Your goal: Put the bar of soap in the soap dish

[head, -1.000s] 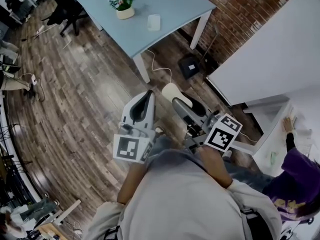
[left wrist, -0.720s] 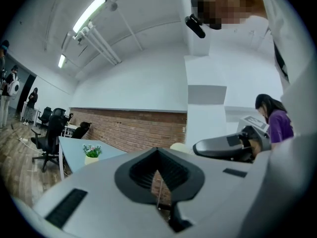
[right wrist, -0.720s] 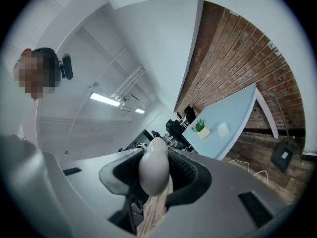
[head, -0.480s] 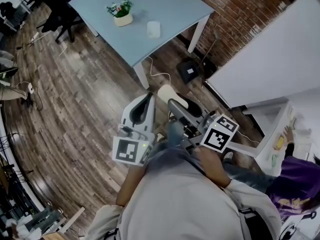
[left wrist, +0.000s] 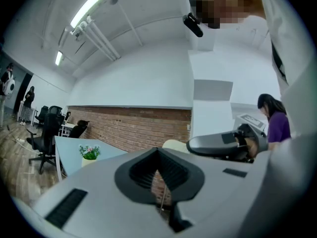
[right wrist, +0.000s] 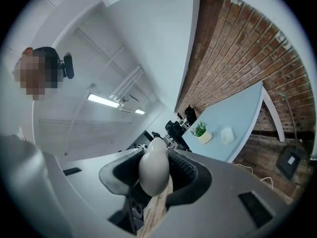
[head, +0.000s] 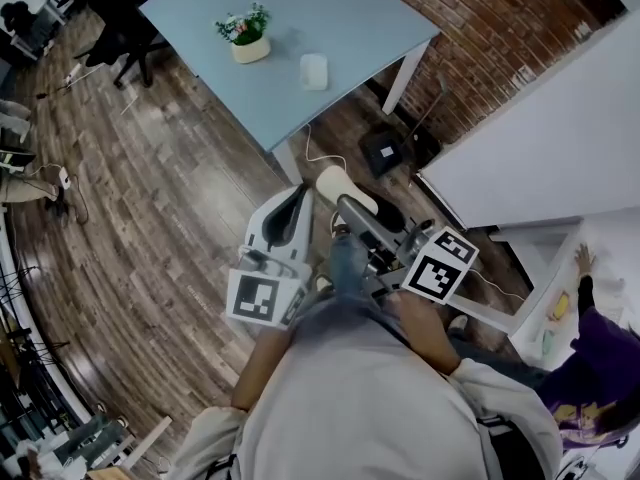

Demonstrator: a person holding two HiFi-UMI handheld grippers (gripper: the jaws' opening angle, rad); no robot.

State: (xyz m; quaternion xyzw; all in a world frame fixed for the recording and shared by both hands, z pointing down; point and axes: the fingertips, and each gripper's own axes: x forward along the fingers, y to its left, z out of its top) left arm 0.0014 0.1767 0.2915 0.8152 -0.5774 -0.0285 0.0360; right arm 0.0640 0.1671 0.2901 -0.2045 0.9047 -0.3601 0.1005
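The bar of soap (right wrist: 153,163) is not on the bench (head: 330,13) yet. It is pinched between the jaws of the right hand-held gripper (right wrist: 157,182), which are parted only as far as the bar's width. It hangs over the wooden floor (head: 150,198), well apart from the bench on the person's side. The left hand-held gripper (head: 297,193) sits just beside it, equally far from the bench, with its jaws closed together and nothing in them.

The soap dish (head: 313,71) lies on the bench, near the edge that faces the person, with a small potted plant (head: 247,36) near it.

The main risk, as I judge it, is the grip itself. The bar looks smooth and rounded, and much of it stands out past the jaw tips. A jolt while walking to the bench could let it pivot or squirt out onto the floor.

A white cable (head: 322,138) trails on the floor by the nearest bench leg and could catch a foot.

At the bench, the dish looks small and light. Coming in low or off-centre could shove it towards the bench edge, or leave the bar resting on its rim.
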